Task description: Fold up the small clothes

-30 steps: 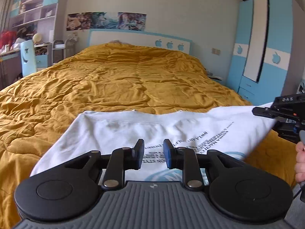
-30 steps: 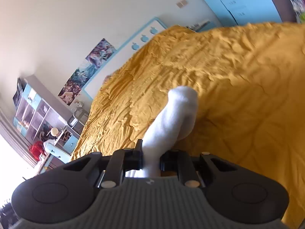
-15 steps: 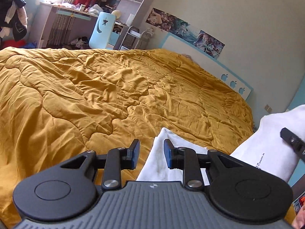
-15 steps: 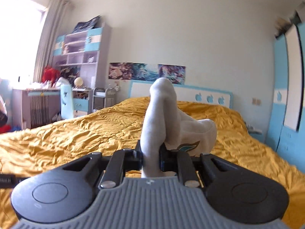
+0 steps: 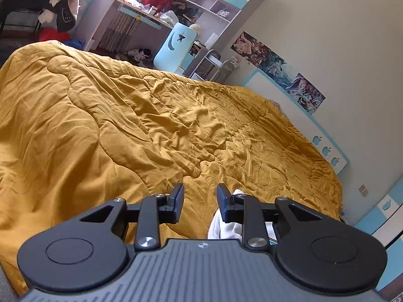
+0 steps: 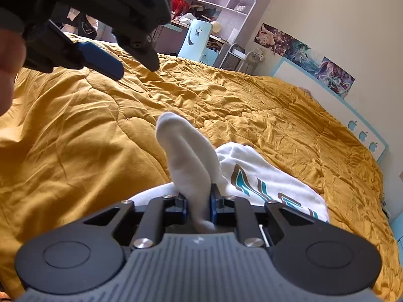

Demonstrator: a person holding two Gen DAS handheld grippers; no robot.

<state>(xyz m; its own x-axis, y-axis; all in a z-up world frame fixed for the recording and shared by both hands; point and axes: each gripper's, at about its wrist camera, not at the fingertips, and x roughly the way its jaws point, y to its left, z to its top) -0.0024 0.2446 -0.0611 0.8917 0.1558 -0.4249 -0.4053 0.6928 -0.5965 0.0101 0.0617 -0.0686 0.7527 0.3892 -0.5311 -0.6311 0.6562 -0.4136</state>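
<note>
A small white T-shirt (image 6: 264,183) with a teal and grey print lies bunched on the mustard quilt (image 6: 75,138). My right gripper (image 6: 197,201) is shut on a fold of the shirt, which sticks up between the fingers. My left gripper (image 5: 200,198) is open and empty above the quilt (image 5: 100,125); a bit of the white shirt (image 5: 221,226) shows behind its right finger. The left gripper's body (image 6: 100,12) appears at the top left of the right wrist view, above the quilt.
The bed's white and blue headboard (image 5: 302,123) runs along the far wall. A desk, shelves and a light blue chair (image 5: 173,47) stand beyond the bed's far left side. A blue wardrobe (image 5: 388,209) is at the right.
My left gripper has swung left off the spread shirt and now looks over bare quilt. My right gripper has kept its hold and carried the fold across; the shirt is now bunched.
</note>
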